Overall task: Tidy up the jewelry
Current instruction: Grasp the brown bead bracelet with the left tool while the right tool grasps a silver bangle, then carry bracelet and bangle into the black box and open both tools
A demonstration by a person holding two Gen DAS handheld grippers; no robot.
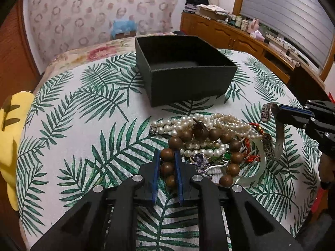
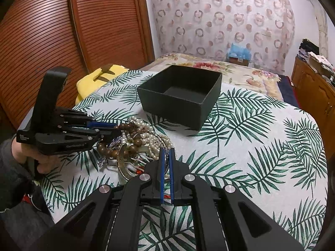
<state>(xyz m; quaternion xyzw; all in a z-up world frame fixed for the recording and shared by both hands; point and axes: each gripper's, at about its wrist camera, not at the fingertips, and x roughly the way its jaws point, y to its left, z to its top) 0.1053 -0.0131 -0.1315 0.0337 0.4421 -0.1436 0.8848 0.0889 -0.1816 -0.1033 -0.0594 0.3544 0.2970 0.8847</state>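
Note:
A tangled heap of jewelry lies on the leaf-print cloth: pearl strands (image 1: 209,123) (image 2: 146,133), a brown wooden bead bracelet (image 1: 213,135) (image 2: 108,148), silver bangles and small coloured pieces. My left gripper (image 1: 166,153) (image 2: 117,128) is at the heap's near edge, its blue pads shut on the wooden beads. My right gripper (image 2: 166,149) (image 1: 279,110) is shut on a silver bangle (image 2: 123,165) (image 1: 279,144) at the heap's other side. An open, empty black box (image 1: 188,79) (image 2: 178,104) stands just beyond the heap.
A yellow plush (image 1: 12,136) (image 2: 100,77) lies at the table's edge. A floral bed (image 2: 230,69) sits behind the table, a wooden cabinet (image 1: 230,33) to the side, a slatted wooden door (image 2: 62,31) nearby. A person's hand (image 2: 23,152) holds the left gripper.

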